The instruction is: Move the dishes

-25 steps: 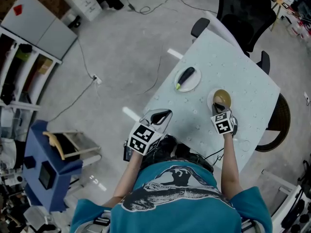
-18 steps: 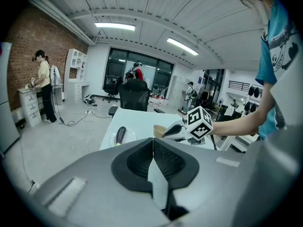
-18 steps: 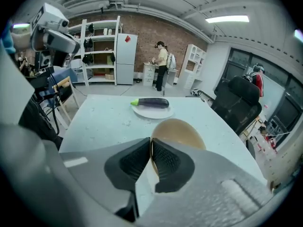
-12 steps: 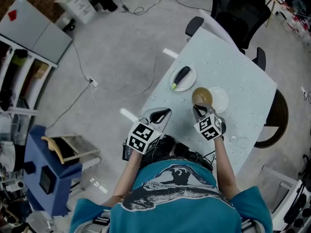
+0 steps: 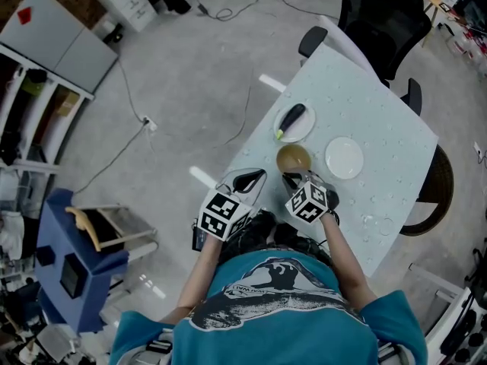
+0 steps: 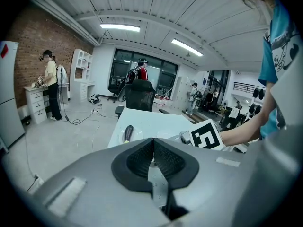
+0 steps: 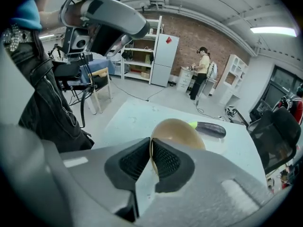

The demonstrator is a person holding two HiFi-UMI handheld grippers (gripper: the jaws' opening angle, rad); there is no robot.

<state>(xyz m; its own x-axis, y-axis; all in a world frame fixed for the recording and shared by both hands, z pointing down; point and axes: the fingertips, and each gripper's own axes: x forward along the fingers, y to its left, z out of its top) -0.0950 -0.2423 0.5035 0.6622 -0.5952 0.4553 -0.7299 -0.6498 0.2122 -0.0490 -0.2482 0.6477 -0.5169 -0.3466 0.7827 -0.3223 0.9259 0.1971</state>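
Note:
A tan bowl (image 5: pixel 293 159) hangs just over the pale table (image 5: pixel 380 128), its near rim pinched by my right gripper (image 5: pixel 291 179); in the right gripper view the bowl (image 7: pixel 177 132) rises from between the closed jaws of that gripper (image 7: pixel 150 161). A bare white plate (image 5: pixel 344 158) lies to the bowl's right. Beyond the bowl, a second white plate (image 5: pixel 302 128) carries a dark eggplant (image 5: pixel 291 117). My left gripper (image 5: pixel 253 179) hovers at the table's near left edge, shut and empty, as the left gripper view (image 6: pixel 153 156) shows.
A black office chair (image 5: pixel 380 14) stands at the table's far side and a wicker chair (image 5: pixel 434 196) at its right. Cables (image 5: pixel 144 120) trail over the grey floor. A blue cart (image 5: pixel 72 268) and a wooden chair (image 5: pixel 106 223) stand to my left.
My right gripper has carried the tan bowl leftward off the white plate, which now lies bare, to a spot in front of the eggplant plate. The left gripper has stayed put.

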